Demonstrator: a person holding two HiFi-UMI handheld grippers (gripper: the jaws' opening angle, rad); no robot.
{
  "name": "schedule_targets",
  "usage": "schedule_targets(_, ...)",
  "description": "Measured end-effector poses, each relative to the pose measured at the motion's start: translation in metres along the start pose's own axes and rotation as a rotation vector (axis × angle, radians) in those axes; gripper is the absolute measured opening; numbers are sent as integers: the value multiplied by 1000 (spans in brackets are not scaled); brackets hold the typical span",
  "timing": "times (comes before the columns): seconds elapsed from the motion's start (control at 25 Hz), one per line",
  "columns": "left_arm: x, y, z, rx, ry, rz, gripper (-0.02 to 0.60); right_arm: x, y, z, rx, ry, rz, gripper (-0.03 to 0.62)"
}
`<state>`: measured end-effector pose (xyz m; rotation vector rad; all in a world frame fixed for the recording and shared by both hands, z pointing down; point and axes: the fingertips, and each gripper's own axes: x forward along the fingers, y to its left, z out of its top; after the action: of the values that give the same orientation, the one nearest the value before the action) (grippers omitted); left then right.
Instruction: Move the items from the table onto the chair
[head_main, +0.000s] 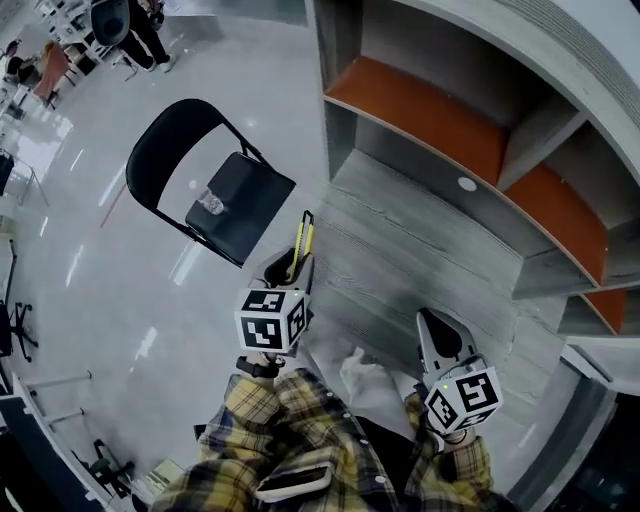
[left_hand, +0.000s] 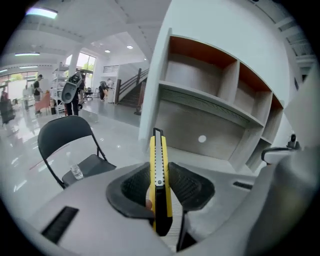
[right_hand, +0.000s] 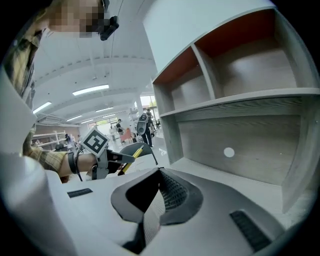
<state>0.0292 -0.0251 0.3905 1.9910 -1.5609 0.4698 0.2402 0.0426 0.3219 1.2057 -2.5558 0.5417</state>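
utility knife (left_hand: 159, 167), slim, yellow and black

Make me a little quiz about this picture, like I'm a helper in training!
1. What does the left gripper hold?
A. a spoon
B. a yellow utility knife
C. a cup
2. True or false: a small bottle is on the seat of the black chair.
3. Fill in: the right gripper is ____, with nothing between its jaws.

Key: 1 B. 2 true. 3 shut.
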Motion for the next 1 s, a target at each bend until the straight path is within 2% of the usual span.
schedule_targets(0.24, 2, 130, 11, -22, 14, 54, 117, 95, 58, 2, -1, 34, 19, 17)
schedule_targets(0.4, 8, 204, 17, 11, 65, 47, 117, 156, 107, 13, 7, 28, 9, 17)
schedule_targets(0.56, 36, 276, 11, 46, 112, 43, 117, 226, 149, 13, 34, 21, 9, 16)
schedule_targets(0.76, 93, 348, -28, 9, 189, 41, 117, 300, 180, 11, 53, 14, 2, 17)
schedule_targets(0.88, 128, 377, -70, 14, 266, 37, 117, 328, 192, 3, 64, 34, -19, 17)
schedule_targets(1.0, 172, 397, -117, 17, 339, 31, 117, 357, 196, -14, 55, 66, -5, 17)
